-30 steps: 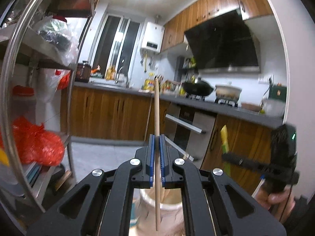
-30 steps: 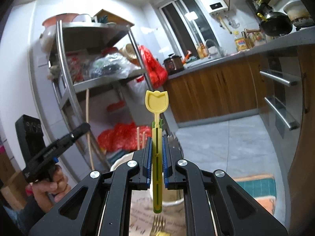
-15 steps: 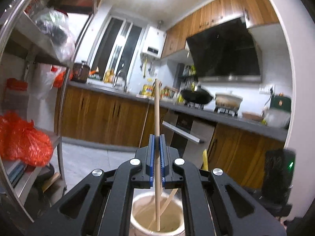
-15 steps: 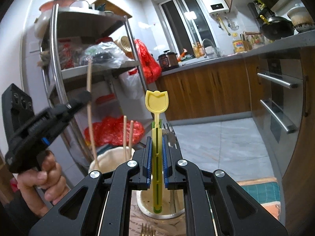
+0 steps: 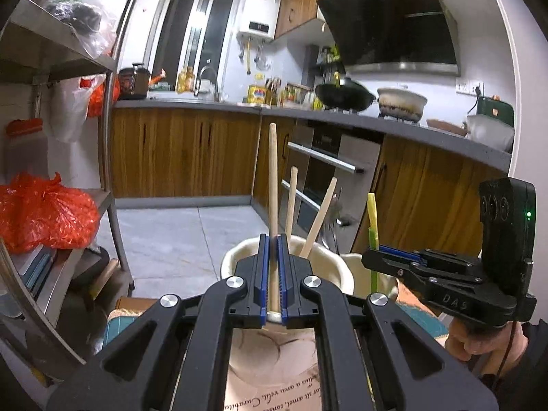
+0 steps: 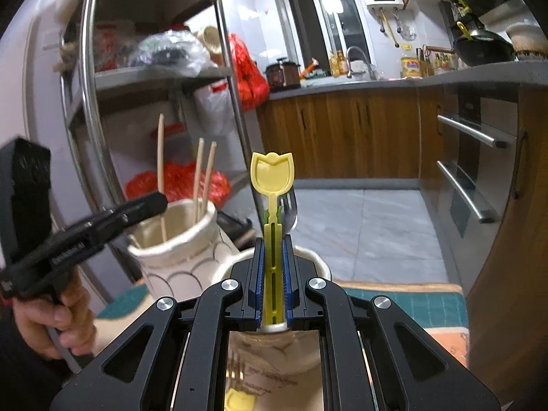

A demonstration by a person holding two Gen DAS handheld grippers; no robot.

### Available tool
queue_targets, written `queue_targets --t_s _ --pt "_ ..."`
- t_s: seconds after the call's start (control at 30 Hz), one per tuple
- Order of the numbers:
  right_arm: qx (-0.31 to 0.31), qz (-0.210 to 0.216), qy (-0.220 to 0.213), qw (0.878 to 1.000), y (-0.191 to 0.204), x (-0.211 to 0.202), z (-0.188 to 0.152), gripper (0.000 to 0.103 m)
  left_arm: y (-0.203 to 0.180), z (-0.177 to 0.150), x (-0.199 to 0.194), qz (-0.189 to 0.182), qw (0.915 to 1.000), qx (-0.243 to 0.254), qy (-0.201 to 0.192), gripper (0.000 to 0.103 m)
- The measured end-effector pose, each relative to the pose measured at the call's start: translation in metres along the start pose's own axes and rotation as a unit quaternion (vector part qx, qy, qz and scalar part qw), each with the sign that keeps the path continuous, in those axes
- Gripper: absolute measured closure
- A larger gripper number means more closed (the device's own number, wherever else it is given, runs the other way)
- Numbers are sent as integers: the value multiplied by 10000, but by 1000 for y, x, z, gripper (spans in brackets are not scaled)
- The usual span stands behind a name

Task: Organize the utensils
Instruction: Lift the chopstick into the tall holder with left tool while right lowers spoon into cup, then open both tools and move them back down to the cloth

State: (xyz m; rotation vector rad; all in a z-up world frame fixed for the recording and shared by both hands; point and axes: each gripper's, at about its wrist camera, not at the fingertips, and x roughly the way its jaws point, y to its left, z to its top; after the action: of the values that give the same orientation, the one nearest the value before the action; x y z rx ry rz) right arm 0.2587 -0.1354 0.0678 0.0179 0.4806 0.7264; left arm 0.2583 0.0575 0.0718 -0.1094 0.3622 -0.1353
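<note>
A: Which way does the wooden chopstick [image 5: 273,185] point?

B: Its long axis runs straight up toward twelve o'clock, close to upright. The left tool [image 5: 273,257] is clenched on it, the blue pads pinching the shaft around mid-length, and its lower end dips into the mouth of the cream holder [image 5: 337,267].

A: And the other hand?

B: The right tool [image 6: 273,267] grips a yellow spoon [image 6: 272,178] by its slotted handle. That one also stands upright, tulip-shaped bowl at twelve o'clock above the pads, handle end low, at the rim of a second pot [image 6: 313,257] directly under the tool.

A: What else sits in the holders?

B: Two more chopsticks [image 5: 315,215] lean in the cream holder, tips toward one o'clock in the left wrist view. A metal fork [image 6: 289,212] stands just behind the spoon, tines up.

A: The surface?

B: Both pots stand on a desk covered with a printed cloth [image 5: 294,397]; a teal mat [image 6: 404,304] shows at four o'clock in the right view.

A: And the room?

B: A kitchen: grey tiled floor [image 5: 164,233], wood cabinets [image 5: 185,150], a wok [image 5: 346,94] on the stove, a steel shelf rack [image 6: 102,109] with red plastic bags [image 5: 44,215] at nine o'clock.

A: The hands?

B: The right hand [image 5: 479,337] shows at four o'clock in the left view, the left hand [image 6: 51,318] at eight o'clock in the right view.
</note>
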Motion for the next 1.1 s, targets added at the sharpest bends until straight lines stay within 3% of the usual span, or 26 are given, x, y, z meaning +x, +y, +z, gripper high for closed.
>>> queue_targets --t_s 0.13,0.5,0.77,0.87,1.1 --pt "-120 -137 142 9997 4 7 -1 92 0 1 9 33 9998 34 214 98" --pt "-96 -206 196 9996 4 8 0 92 -3 3 10 18 9995 154 276 96" --pt "-119 -157 37 9998 5 -4 2 89 -1 5 -2 -15 9998 126 126 95" --pt "-173 -113 2 9998 7 -12 1 87 0 6 -11 -69 9999 102 60 83" --pt "-262 -135 5 9996 14 -31 -3 79 -1 3 -37 -15 9998 187 -40 83"
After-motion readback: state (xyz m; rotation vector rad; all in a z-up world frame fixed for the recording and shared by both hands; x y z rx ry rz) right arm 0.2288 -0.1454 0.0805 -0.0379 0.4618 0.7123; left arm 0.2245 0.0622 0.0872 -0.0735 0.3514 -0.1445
